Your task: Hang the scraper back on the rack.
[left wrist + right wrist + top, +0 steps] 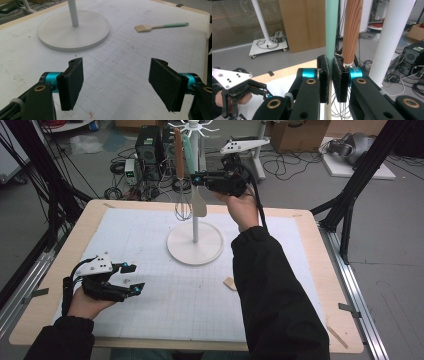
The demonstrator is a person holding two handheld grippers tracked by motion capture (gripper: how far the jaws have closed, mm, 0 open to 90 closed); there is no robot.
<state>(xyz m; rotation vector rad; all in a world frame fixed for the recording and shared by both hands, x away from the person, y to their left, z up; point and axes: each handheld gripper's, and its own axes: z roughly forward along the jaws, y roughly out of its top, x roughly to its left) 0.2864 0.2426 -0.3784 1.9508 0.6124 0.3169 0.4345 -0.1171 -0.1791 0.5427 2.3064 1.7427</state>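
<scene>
On the desk (60,320), a white stand (195,249) sits toward the far edge at the middle, with a whisk (182,205) and a mint-handled spatula (196,195) hanging beside its pole. The right gripper (197,179), raised over the far edge, is clamped on the spatula's handle. The left gripper (131,279) rests near the left edge with jaws apart, and a small brush head (229,283) lies just beside the right sleeve.

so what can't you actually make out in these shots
- Top of the spatula, high view: whether its mint handle hangs on a hook of the rack is too small to tell.
- Same spot, right gripper view: the handle, clamped in the right gripper, is cut off by the top edge.
- Brush, high view: mostly hidden by the right sleeve.
- Whisk, right gripper view: its wires are blocked by the gripper's body.
</scene>
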